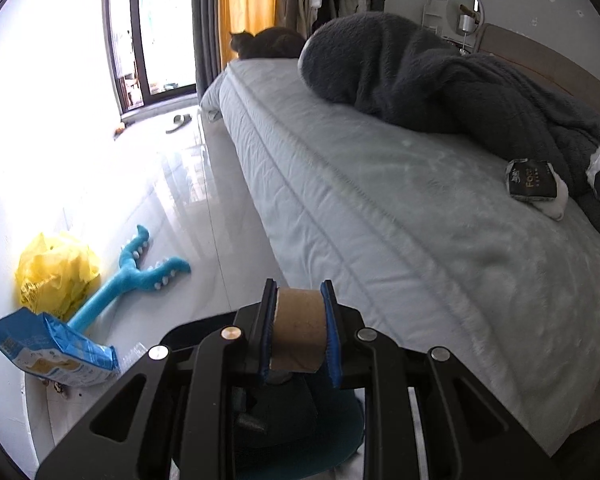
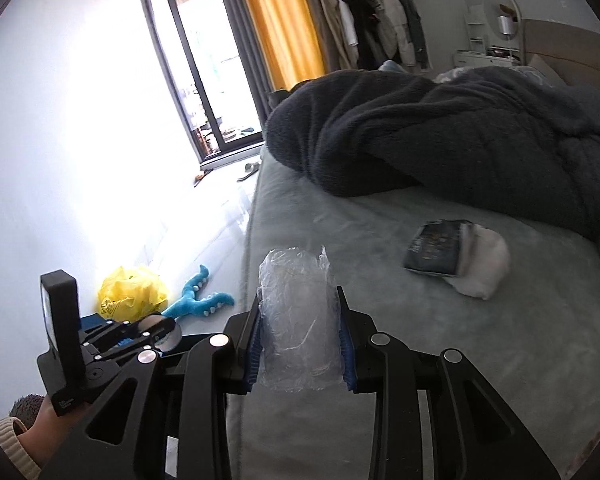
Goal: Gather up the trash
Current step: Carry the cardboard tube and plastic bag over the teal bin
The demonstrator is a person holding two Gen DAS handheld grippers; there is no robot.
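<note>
My left gripper (image 1: 299, 330) is shut on a brown cardboard tube (image 1: 299, 328), held beside the bed's near edge above a dark bin opening. Clear crumpled plastic (image 2: 300, 320) is squeezed between the pads of my right gripper (image 2: 302, 330), which hangs over the bed's corner. The left gripper (image 2: 112, 344) also shows low on the left in the right wrist view, held by a hand (image 2: 40, 428). On the grey bed (image 2: 400, 320) lie a dark wrapper (image 2: 436, 248) and a white wad (image 2: 482, 268); the same wrapper (image 1: 530, 184) appears in the left wrist view.
A yellow plastic bag (image 1: 56, 268), a blue plush toy (image 1: 136, 272) and a blue packet (image 1: 56, 352) lie on the shiny floor by the wall. A dark fleece blanket (image 1: 440, 80) covers the far bed. A cat (image 1: 268, 42) sits at the bed's far end.
</note>
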